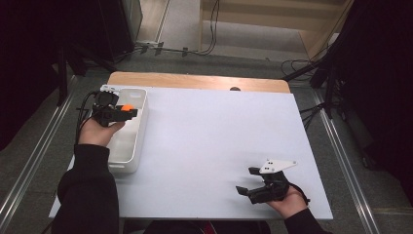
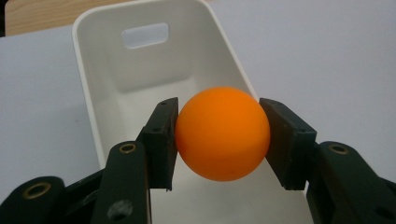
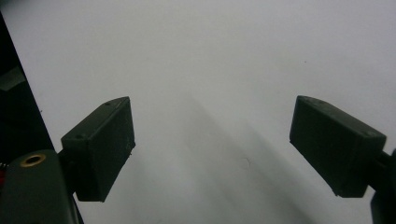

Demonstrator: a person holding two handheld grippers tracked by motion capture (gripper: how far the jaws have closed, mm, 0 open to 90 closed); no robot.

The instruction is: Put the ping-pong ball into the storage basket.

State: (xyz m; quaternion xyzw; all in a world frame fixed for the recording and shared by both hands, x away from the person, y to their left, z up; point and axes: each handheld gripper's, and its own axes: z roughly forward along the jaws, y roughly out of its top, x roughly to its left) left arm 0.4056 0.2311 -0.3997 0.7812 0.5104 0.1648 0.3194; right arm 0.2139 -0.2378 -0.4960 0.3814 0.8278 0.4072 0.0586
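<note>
Gripping an orange ball between the two black jaws of my left gripper, I have the pads pressed against its left and right sides, closed just as far as the ball's width allows. In the left gripper view the ball sits squarely between the pads, with a white bin lying under and beyond it; the bin's rounded far wall has a slot-shaped handle cutout. From the high view my left gripper is over the far half of that bin, which stands along the left edge of the white table, and the ball shows as a small orange spot at the jaw tips, above the bin's inside. I cannot tell how high the ball is above the bin floor. My right gripper is at the near right of the table, well apart from the bin, with its grey three-cornered plate on top. In the right gripper view its jaws stand wide apart with nothing between them, and bare white tabletop lies beyond. Dark sleeves cover both my forearms in the high view.
</note>
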